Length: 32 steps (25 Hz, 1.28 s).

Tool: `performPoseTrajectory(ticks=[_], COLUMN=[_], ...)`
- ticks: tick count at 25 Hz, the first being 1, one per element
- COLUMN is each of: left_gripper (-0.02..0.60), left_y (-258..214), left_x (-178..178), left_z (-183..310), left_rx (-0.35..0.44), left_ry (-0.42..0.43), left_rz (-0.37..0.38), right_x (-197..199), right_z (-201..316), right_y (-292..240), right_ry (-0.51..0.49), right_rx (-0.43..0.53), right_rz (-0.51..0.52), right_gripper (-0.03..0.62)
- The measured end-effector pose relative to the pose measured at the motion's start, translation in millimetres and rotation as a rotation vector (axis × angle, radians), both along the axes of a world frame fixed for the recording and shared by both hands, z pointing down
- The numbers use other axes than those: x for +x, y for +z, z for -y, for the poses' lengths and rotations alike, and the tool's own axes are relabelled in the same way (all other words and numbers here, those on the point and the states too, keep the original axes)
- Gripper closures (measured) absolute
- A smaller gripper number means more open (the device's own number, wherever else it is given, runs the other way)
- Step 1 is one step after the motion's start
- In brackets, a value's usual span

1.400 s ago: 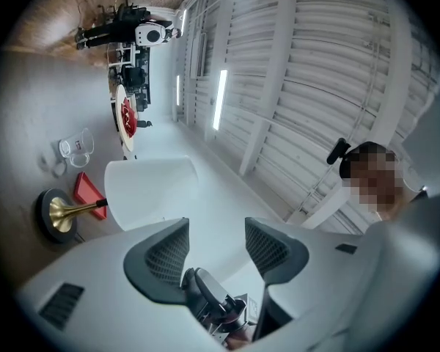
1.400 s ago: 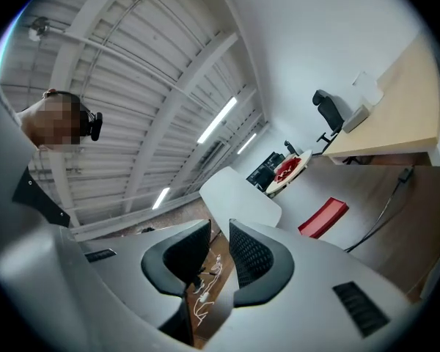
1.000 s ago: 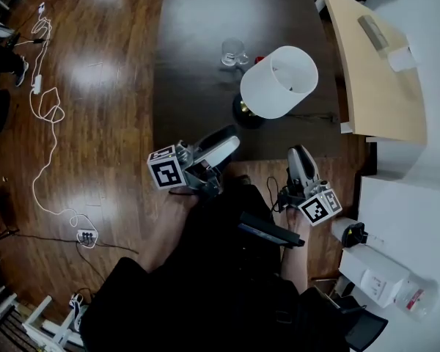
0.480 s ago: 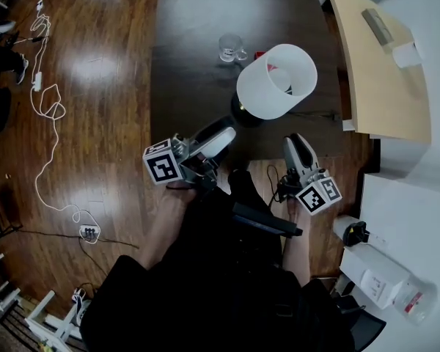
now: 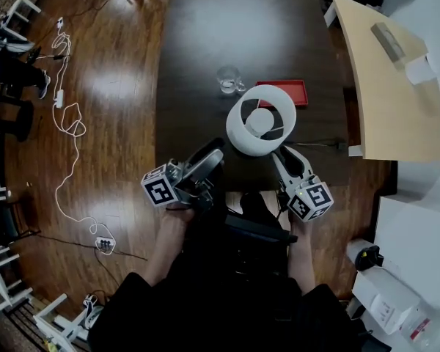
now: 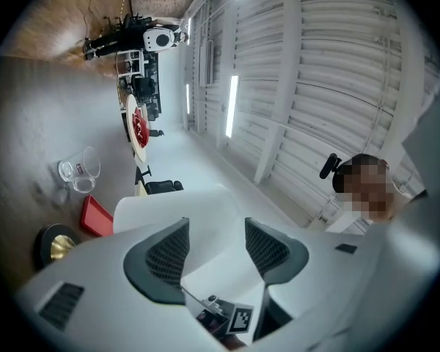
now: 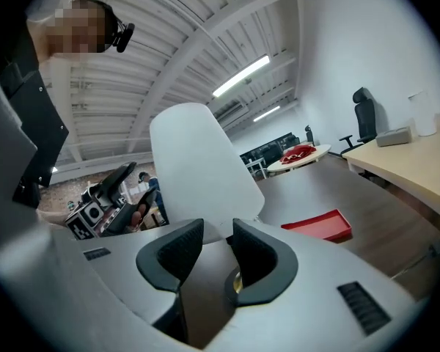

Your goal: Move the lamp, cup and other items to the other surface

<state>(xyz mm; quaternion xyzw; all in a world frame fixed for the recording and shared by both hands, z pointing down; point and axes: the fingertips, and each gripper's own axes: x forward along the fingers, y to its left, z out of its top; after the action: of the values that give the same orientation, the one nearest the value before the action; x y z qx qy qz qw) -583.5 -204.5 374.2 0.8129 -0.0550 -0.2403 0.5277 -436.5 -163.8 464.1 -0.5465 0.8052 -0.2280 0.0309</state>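
- One dark table (image 5: 235, 20) stands on a glossy wooden floor (image 5: 110, 160). To the right of the lamp (image 5: 260, 119) we see a paler tan table (image 5: 385, 108).
- We count one lamp, one glass cup (image 5: 229, 80) beyond it to the left, and one red tray (image 5: 293, 92) just behind it. All three sit on the dark table.
- We hold two grippers. The left gripper (image 5: 209, 158) is near the lamp's left side, its jaws spread with nothing between them. The right gripper (image 5: 287, 158) is just on the lamp's near side. Its jaws have just been opening and clasp nothing.
- Only the head view shows white cables (image 5: 66, 123) on the floor, well left of the lamp.
- Only the gripper views show the lamp's brass base (image 6: 51, 244) and the ceiling strip lights (image 7: 242, 75).
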Motion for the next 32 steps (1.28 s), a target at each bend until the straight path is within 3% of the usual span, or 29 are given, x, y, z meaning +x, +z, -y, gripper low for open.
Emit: performPoseTrajectory(ticks=[3,7,15,21,32], left_gripper=[0.344,0.345,0.345,0.345,0.344], left_y=[2,0,7,6,8], left_x=[9,16,33,45,37], left_z=[13,27,40,35,27], left_rx=[-0.004,-0.005,-0.028,-0.042,-0.047], left_ry=[-0.046,-0.112,-0.241,-0.307,-0.384], left_rz=[0.015,0.033,0.054,0.102,0.150], right_x=[9,21,35,34,11], right_z=[7,8,13,29,58], right_y=[4,20,34,62,67], right_ry=[-0.083,-0.164,-0.367,-0.451,-0.508], right_rx=[0.024,0.013,0.089,0.077,0.186], right_rz=[0.027,0.039,0.053,-0.104,-0.200], right_gripper=[0.425,0.429,0.434,0.434,0.434])
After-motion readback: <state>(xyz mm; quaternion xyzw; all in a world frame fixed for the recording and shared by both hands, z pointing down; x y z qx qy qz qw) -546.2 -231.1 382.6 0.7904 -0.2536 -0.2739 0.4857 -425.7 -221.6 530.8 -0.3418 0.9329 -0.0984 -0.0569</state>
